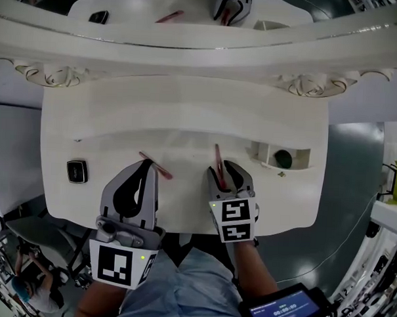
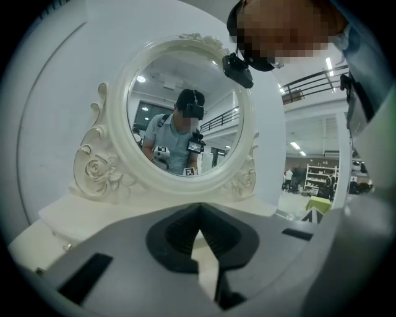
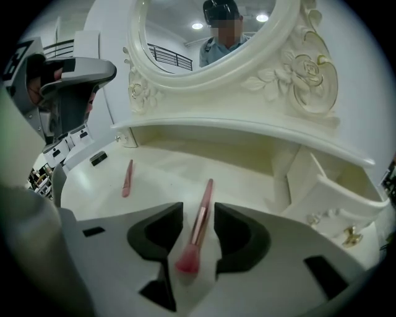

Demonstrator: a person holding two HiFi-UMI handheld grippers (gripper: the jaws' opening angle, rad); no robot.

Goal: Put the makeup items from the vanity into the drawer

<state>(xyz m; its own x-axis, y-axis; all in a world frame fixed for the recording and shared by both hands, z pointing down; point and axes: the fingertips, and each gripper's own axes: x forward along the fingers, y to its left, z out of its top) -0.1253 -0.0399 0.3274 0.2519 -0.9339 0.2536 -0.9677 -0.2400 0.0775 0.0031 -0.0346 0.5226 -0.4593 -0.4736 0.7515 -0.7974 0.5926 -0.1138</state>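
A pink makeup brush (image 3: 199, 223) lies on the white vanity top (image 1: 187, 121), bristles toward me. My right gripper (image 3: 198, 208) is open and straddles it, with a gap on each side of the handle; in the head view the right gripper (image 1: 225, 174) sits low over this brush (image 1: 217, 157). A second pink brush (image 1: 156, 165) lies to the left, just by the tips of my left gripper (image 1: 145, 167). The left gripper (image 2: 199, 209) is shut with nothing in it and faces the mirror. A black compact (image 1: 77, 171) rests at the far left.
A small drawer (image 1: 305, 159) stands open at the right under the shelf, with a dark round item (image 1: 283, 157) inside; its front (image 3: 328, 195) has a gold knob. The oval mirror (image 2: 185, 117) and its carved frame rise behind the shelf. A screen (image 1: 287, 309) hangs at the person's right forearm.
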